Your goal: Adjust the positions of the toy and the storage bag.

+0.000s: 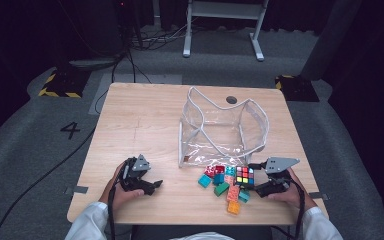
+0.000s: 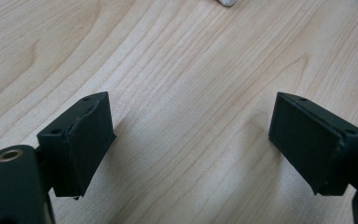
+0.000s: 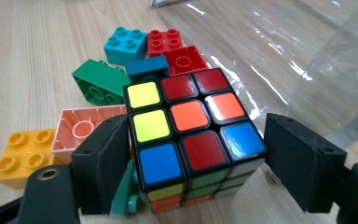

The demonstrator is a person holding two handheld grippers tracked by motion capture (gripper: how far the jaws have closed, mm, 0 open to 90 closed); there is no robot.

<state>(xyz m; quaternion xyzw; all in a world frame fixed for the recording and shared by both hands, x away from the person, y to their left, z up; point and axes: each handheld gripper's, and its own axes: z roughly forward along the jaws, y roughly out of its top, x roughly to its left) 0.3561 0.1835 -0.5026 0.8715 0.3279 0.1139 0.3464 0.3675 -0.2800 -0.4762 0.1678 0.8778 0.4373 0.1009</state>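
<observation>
my right tongs (image 3: 193,158) are spread around the puzzle cube (image 3: 193,135), which stands on the counter (image 1: 145,125) between the jaws; the left jaw is almost touching it, the right jaw is apart from it. toy bricks (image 3: 98,81) lie just beyond the cube. my left tongs (image 2: 191,140) are released over bare counter.

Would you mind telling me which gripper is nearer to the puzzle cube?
The right gripper: its open jaws flank the puzzle cube, the left jaw near or at its side. The left gripper sits open over bare table, well left of the cube.
</observation>
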